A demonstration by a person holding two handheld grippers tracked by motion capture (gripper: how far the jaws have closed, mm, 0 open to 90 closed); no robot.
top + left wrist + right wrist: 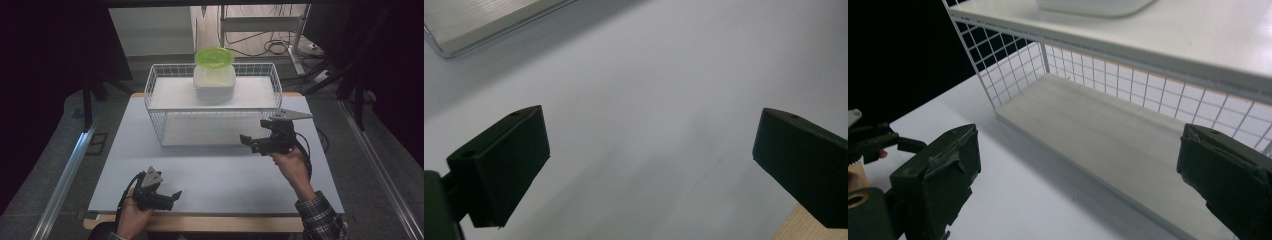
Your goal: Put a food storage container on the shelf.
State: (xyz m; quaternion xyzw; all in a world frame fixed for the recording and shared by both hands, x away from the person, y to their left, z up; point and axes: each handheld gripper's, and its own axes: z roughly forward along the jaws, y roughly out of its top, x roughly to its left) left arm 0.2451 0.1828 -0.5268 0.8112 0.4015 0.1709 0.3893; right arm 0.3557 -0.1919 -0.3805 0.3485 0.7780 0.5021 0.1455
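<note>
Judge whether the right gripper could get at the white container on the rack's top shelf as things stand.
Probably yes: the right gripper is open and empty beside the rack, and nothing covers the container from above or in front.

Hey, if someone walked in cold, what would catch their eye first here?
Probably the bright green lid on the white container, on the top shelf of the white wire rack at the table's far side. Nearer, the right gripper faces the rack's lower shelf, jaws apart and empty.
</note>
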